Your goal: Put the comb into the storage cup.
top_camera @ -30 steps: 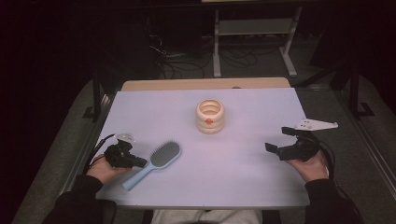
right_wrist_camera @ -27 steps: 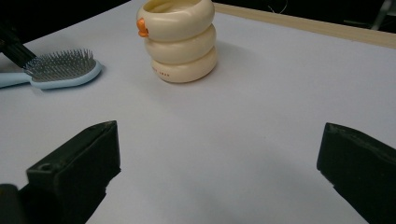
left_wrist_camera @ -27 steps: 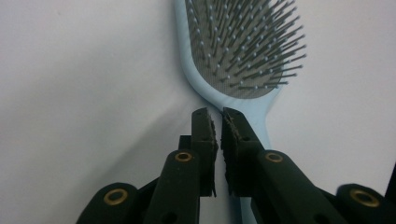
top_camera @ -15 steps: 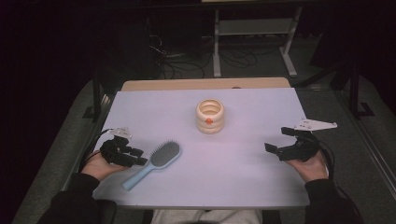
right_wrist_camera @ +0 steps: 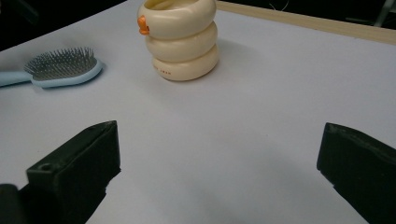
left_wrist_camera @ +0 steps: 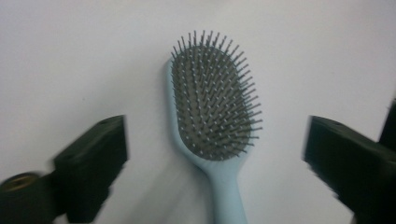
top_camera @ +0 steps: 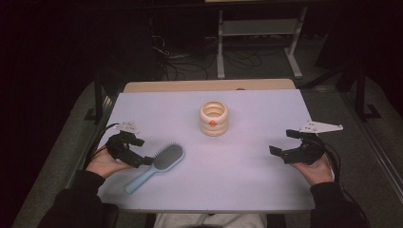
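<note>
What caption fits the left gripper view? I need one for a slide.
Left tongs, jaws just opened wide, above a light-blue hairbrush lying bristles-up on the pale table.

A pale lavender sheet covers the table under both tools, and a strip of light wood shows along the edge farthest from them. Beyond that edge the room is dark. A white metal frame with a low shelf stands there on the floor, with a tangle of cables beside it. Grey carpet, as far as the dim light shows, lies outward of each tool.
</note>
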Tool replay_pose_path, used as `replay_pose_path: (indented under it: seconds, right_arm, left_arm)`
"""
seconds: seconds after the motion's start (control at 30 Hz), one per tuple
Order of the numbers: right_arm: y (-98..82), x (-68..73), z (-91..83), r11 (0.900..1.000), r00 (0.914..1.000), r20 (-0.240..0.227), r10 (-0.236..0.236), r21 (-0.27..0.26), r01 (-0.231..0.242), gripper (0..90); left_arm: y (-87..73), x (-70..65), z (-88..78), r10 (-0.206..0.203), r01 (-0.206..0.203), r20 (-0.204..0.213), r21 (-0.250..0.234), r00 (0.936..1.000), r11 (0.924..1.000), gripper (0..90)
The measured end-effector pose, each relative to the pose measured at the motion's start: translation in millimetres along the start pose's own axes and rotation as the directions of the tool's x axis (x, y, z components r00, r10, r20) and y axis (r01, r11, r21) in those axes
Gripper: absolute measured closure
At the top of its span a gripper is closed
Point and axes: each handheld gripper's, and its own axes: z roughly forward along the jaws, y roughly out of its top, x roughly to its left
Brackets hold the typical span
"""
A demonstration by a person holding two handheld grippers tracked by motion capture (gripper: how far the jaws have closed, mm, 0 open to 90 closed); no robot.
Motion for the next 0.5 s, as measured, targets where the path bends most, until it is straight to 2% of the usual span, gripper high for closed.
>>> replay_pose_path:
  seconds: [0.23,0.43,0.5]
  right_arm:
    - [-0.3,-0.2,-0.2,1.0,1.0,-0.003,0.003,0.0,-0.003,0.0]
    - [-0.5,-0.6,0.5,1.0,1.0,-0.004,0.003,0.003,-0.003,0.0]
    - [-0.5,-0.6,0.7,1.0,1.0,-0.003,0.001,0.004,-0.001,0.0]
  left_arm:
    - [9.3,2.4,11.3,-0.012,0.011,0.023,0.016,0.9997,0.9998,0.0]
    - [19.1,5.3,20.6,-0.003,0.002,0.025,0.036,0.9997,0.9994,0.0]
    - [21.9,5.2,23.8,0.017,-0.018,0.015,0.045,0.9997,0.9988,0.0]
